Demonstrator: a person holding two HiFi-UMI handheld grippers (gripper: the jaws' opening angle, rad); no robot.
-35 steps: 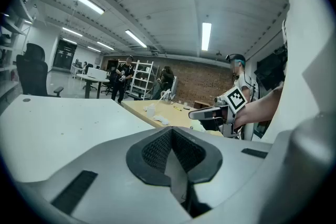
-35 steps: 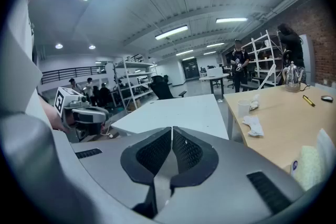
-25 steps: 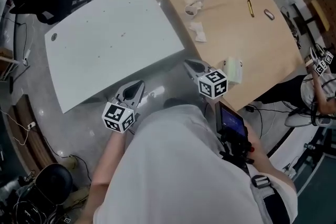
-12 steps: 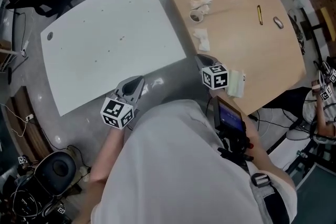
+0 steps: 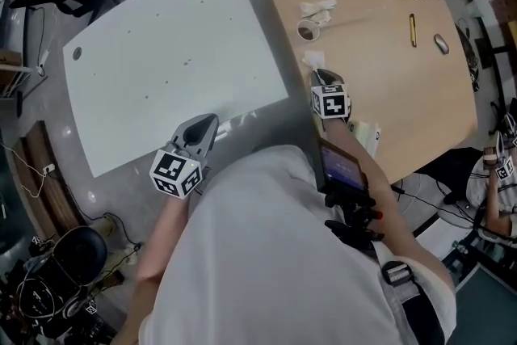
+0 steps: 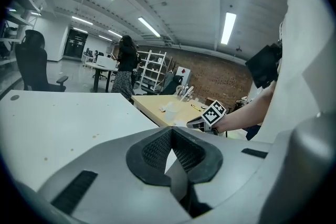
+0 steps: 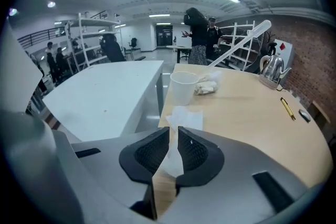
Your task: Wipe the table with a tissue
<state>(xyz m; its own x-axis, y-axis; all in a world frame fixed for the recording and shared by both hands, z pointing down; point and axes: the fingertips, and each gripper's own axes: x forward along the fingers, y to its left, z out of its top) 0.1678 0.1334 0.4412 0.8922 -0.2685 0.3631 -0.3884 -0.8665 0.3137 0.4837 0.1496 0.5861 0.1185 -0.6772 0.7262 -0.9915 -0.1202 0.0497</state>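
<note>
A pale wooden bench (image 5: pixel 388 69) stands beside a white bench (image 5: pixel 153 61). On the wooden one, the tissue (image 5: pixel 313 59) lies flat just on the person's side of a paper cup (image 5: pixel 308 30). The right gripper (image 5: pixel 321 77) hovers just short of the tissue, its jaws all but closed and gripping nothing. The left gripper (image 5: pixel 207 124), well left of the cup at the white bench's edge, is closed and empty.

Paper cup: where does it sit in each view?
Head view: paper cup upper centre-right, on the wooden table.
Left gripper view: small, mid-frame, just above the jaws.
Right gripper view: centre, beyond the jaws.
Shared landmark: the wooden table under it.
</note>
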